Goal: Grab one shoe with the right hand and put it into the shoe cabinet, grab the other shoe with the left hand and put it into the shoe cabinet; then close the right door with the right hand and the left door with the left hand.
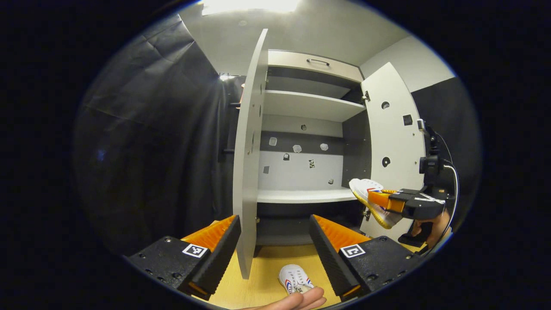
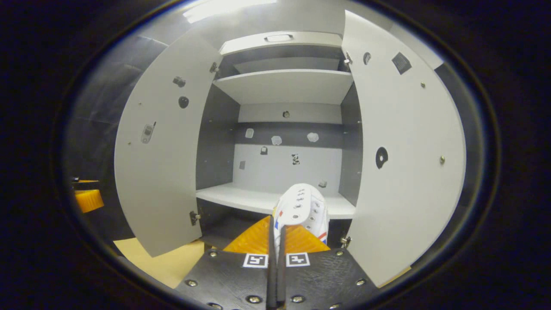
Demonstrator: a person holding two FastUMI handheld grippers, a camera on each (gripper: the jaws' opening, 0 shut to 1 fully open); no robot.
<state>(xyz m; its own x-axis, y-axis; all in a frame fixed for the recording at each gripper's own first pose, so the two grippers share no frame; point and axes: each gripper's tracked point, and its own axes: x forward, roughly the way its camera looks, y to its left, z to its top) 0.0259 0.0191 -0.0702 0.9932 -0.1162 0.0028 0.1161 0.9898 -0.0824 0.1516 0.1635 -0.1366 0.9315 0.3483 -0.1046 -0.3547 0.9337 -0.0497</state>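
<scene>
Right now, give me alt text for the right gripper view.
The right tool is shut on a white shoe, held toe-forward before the open shoe cabinet. Both doors stand wide open, and the lower shelf lies just beyond the shoe.

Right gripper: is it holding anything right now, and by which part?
Yes. The right gripper holds a white shoe, fingers pinched on its rear end, toe pointing at the cabinet. The left gripper is open and holds nothing.
</scene>
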